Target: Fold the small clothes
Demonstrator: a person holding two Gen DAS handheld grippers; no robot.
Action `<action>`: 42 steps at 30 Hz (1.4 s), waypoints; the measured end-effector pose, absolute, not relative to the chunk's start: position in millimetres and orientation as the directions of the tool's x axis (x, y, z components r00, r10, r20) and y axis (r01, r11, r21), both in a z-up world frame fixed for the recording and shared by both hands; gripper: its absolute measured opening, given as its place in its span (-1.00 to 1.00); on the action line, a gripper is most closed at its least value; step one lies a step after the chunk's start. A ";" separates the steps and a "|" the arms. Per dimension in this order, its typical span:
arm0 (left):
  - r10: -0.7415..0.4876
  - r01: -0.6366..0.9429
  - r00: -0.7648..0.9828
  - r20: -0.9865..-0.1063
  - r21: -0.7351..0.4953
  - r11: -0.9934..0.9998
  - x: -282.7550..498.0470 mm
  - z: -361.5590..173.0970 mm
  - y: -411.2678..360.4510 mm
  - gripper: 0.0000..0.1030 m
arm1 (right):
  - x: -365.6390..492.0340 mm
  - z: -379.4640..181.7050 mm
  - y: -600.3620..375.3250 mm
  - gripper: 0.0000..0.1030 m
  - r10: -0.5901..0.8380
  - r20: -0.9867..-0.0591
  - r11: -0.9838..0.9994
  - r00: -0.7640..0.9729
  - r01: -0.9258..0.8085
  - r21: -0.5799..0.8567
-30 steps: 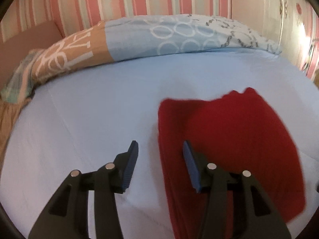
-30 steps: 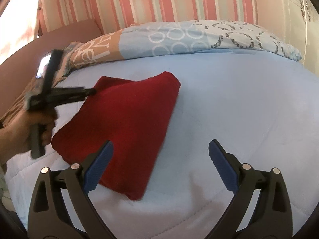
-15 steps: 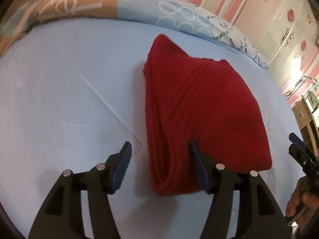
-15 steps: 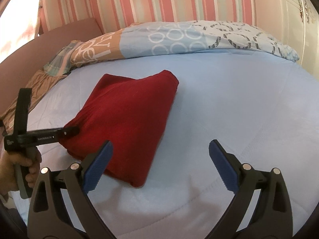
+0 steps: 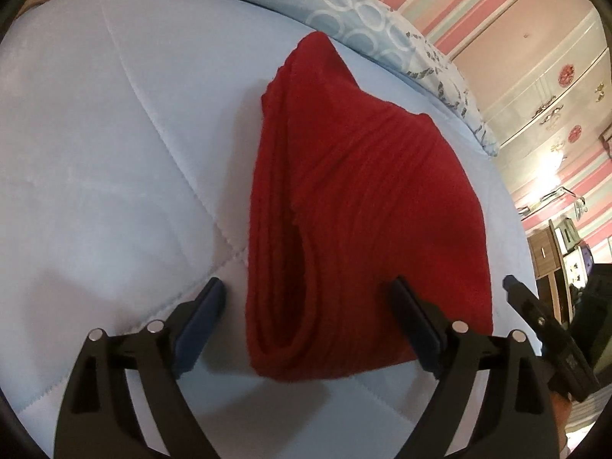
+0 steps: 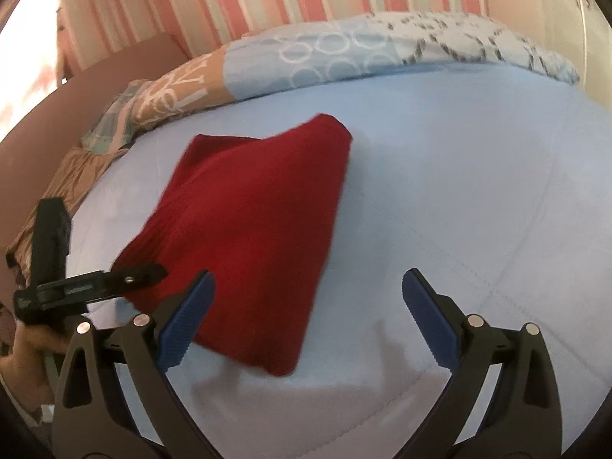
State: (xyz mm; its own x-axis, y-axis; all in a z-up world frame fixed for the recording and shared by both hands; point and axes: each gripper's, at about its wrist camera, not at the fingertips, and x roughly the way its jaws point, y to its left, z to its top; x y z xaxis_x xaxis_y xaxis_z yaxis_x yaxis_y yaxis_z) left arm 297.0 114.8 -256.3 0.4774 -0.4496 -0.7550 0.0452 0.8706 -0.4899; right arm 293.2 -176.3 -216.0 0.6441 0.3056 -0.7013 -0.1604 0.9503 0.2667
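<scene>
- Soft, warm indoor light; my left view catches a glaring lamp [image 5: 559,157] at the far right.
- Window glare [image 6: 26,72] washes out my right view's upper left.
- Right view is motion-blurred; fisheye bends both edges.

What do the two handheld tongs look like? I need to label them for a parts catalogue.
Both tongs, left and right, match: black plastic arms with triangular cut-outs, silver round rivets, and ribbed blue pads on the fingertips. No cables or sleeves show.
</scene>
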 end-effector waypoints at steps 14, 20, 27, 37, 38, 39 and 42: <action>-0.322 0.060 0.540 -0.778 -0.346 0.936 304.3 -262.5 87.2 0.01 | 295.1 -250.2 -193.8 0.91 0.385 -0.707 0.889 0.593 -0.034 0.456; -0.327 0.053 0.551 -0.768 -0.359 0.932 306.4 -263.5 85.6 -0.10 | 303.2 -263.8 -192.3 0.92 0.488 -0.663 0.805 0.567 0.001 0.593; -0.332 0.048 0.563 -0.756 -0.372 0.927 307.3 -263.9 82.7 -0.19 | 315.3 -267.7 -175.3 0.94 0.539 -0.644 0.781 0.543 -0.035 0.624; -0.303 0.067 0.592 -0.747 -0.329 0.942 299.8 -257.0 75.7 -0.42 | 314.7 -258.8 -141.6 -0.27 0.476 -0.701 0.865 0.532 -0.137 0.483; -0.298 0.062 0.594 -0.747 -0.327 0.943 299.5 -256.8 75.4 -0.43 | 314.3 -257.7 -141.0 -0.30 0.470 -0.702 0.869 0.535 -0.141 0.474; -0.292 0.057 0.597 -0.747 -0.324 0.944 299.1 -256.4 74.9 -0.44 | 313.6 -256.9 -140.7 -0.33 0.465 -0.702 0.872 0.539 -0.144 0.467; -0.275 0.050 0.601 -0.750 -0.308 0.950 297.8 -254.1 71.1 -0.46 | 310.7 -254.9 -142.7 -0.38 0.451 -0.700 0.879 0.554 -0.141 0.455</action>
State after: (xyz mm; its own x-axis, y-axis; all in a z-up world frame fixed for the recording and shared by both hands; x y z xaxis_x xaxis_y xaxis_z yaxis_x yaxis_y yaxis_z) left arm 297.8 71.1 -254.1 0.6014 -0.2747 -0.7502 0.0498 0.9501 -0.3080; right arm 310.7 -142.7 -254.9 0.5537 0.4512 -0.6998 -0.1409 0.8791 0.4553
